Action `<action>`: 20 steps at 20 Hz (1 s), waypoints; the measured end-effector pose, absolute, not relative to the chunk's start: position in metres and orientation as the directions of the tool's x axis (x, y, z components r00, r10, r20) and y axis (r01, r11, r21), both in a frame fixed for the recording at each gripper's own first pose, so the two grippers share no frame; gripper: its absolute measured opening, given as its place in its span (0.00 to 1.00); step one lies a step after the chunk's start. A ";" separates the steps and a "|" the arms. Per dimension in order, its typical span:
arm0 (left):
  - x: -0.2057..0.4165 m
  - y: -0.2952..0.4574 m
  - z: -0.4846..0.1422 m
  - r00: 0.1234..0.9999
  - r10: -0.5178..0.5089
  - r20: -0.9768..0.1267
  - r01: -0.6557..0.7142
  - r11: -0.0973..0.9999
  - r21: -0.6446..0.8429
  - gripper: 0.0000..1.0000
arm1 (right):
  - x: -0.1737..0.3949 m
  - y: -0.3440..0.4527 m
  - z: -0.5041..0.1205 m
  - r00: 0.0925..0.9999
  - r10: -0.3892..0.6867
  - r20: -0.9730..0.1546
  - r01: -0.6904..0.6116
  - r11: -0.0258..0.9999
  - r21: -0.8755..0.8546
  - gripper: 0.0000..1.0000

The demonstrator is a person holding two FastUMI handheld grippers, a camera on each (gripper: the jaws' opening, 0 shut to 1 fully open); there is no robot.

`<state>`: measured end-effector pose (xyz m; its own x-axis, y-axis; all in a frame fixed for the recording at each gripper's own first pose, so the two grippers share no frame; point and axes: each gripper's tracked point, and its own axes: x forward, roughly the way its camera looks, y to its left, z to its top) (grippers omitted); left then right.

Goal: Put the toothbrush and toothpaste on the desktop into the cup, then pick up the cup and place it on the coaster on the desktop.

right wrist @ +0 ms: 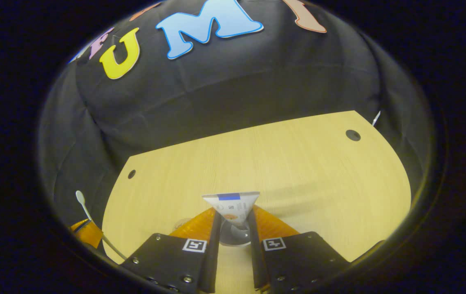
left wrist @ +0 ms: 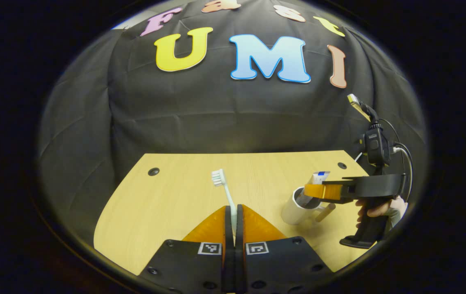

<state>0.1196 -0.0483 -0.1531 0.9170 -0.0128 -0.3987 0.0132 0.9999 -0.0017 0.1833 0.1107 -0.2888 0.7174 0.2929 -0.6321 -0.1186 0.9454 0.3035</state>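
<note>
Pale wood runs under both our grippers. Our left gripper [left wrist: 233,212] is pinched tight on the toothbrush [left wrist: 225,192], holding it low on the handle so that its long axis stands nearly upright, bristle head on top and leaning slightly away from the cup. The white cup [left wrist: 298,207] stands on the tabletop [left wrist: 167,204] to the right of that gripper and a little farther out, so we judge the brush must travel sideways to the right and then go down handle first.

Our right gripper [right wrist: 235,222] is closed on the toothpaste [right wrist: 233,206], crimped end up, cap end toward the cup mouth that shows directly beneath its fingers. In the left gripper view it hangs right over the cup, so it is the nearer of the two. The tube looks partly lowered in; whether it has touched bottom we cannot tell. We cannot pick out a coaster with any certainty.
</note>
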 end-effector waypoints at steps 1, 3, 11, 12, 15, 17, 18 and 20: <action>0.119 -0.047 -0.153 0.918 -0.013 -0.397 0.013 1.000 -0.003 0.07 | 0.181 0.115 -0.286 0.717 0.316 -0.621 -0.129 0.936 0.327 0.43; 0.118 -0.047 -0.152 0.919 -0.013 -0.394 0.013 1.000 -0.003 0.07 | 0.182 0.113 -0.281 0.727 0.308 -0.614 -0.123 0.938 0.325 0.71; 0.116 -0.068 -0.137 0.934 -0.044 -0.354 0.051 0.999 0.012 0.07 | 0.178 0.096 -0.228 0.796 0.314 -0.518 -0.107 0.915 0.390 0.71; 0.117 -0.072 -0.135 0.935 -0.053 -0.351 0.060 0.998 0.009 0.07 | 0.179 0.090 -0.222 0.806 0.304 -0.507 -0.097 0.914 0.395 0.71; 0.125 -0.085 -0.130 0.938 -0.081 -0.338 0.086 0.996 0.000 0.07 | 0.180 0.067 -0.215 0.825 0.266 -0.498 -0.060 0.918 0.392 0.71; 0.130 -0.094 -0.127 0.939 -0.103 -0.327 0.109 0.994 0.001 0.07 | 0.177 0.052 -0.217 0.829 0.241 -0.504 -0.033 0.922 0.386 0.71; 0.132 -0.099 -0.125 0.940 -0.114 -0.322 0.122 0.993 0.002 0.07 | 0.174 0.045 -0.219 0.829 0.229 -0.511 -0.016 0.922 0.388 0.71; 0.136 -0.112 -0.123 0.938 -0.146 -0.313 0.153 0.988 -0.001 0.07 | 0.166 0.033 -0.226 0.826 0.208 -0.524 0.017 0.920 0.392 0.71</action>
